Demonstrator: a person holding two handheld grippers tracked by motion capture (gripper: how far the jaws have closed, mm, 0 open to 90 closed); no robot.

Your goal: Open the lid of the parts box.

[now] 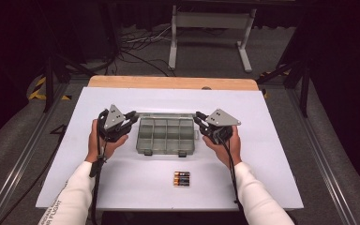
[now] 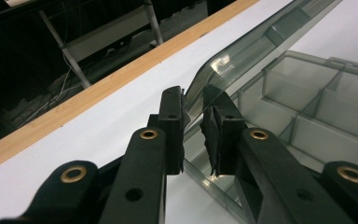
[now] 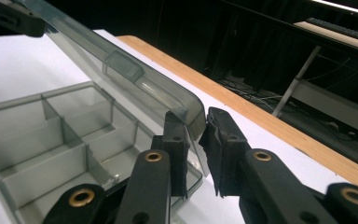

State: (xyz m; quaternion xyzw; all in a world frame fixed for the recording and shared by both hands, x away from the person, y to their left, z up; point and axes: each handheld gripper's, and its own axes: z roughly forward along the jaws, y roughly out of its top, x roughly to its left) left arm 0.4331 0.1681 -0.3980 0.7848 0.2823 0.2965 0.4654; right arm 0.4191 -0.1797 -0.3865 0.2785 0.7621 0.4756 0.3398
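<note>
A clear grey compartment box (image 1: pixel 166 136) lies mid-table, its empty cells (image 2: pixel 307 102) (image 3: pixel 51 126) uncovered. Its hinged lid (image 2: pixel 261 42) (image 3: pixel 121 70) is raised and stands tilted over the back of the box. My left gripper (image 1: pixel 133 117) (image 2: pixel 193 116) holds the lid's left corner between its pads. At the opposite end, my right gripper (image 1: pixel 198 117) (image 3: pixel 196 130) is shut on the right corner. Three batteries (image 1: pixel 181 178) lie side by side on the white table (image 1: pixel 262 154), in front of the box.
A wooden strip (image 1: pixel 168 82) borders the white surface at the far side. Beyond it are a white metal stand (image 1: pixel 211 28) and cables on a dark floor. Bare white surface lies left, right and in front of the box.
</note>
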